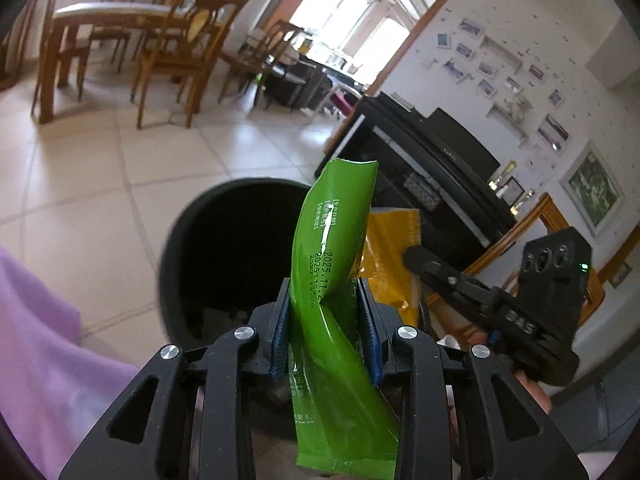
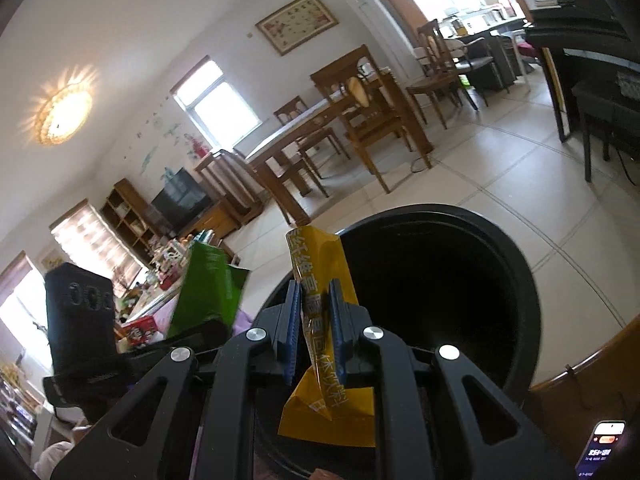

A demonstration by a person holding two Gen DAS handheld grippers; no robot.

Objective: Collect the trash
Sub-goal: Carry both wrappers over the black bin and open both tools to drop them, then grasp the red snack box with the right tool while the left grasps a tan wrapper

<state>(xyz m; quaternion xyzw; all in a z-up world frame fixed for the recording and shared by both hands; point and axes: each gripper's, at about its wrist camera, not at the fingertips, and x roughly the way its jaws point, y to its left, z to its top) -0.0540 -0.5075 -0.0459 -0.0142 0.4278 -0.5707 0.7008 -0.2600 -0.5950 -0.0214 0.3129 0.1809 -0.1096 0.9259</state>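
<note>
Pale floor tiles (image 1: 80,184) run back to a wooden dining table (image 1: 108,14) with chairs, and a black trash bin (image 1: 224,256) stands open on the floor close below both grippers. Left gripper (image 1: 325,320): its blue-padded fingers (image 1: 280,320) are drawn close and pinch a green wrapper (image 1: 336,248), which twists upright between them with printed dates on its side, its top over the bin's right rim. Right gripper (image 2: 314,320): its fingers (image 2: 292,320) are nearly together, clamping a yellow wrapper (image 2: 320,256) that stands up at the bin's near-left rim. Seen from the left wrist, the yellow wrapper sits just behind the green one, beside the bin. A lilac cloth (image 1: 44,344) fills the lower left corner.
</note>
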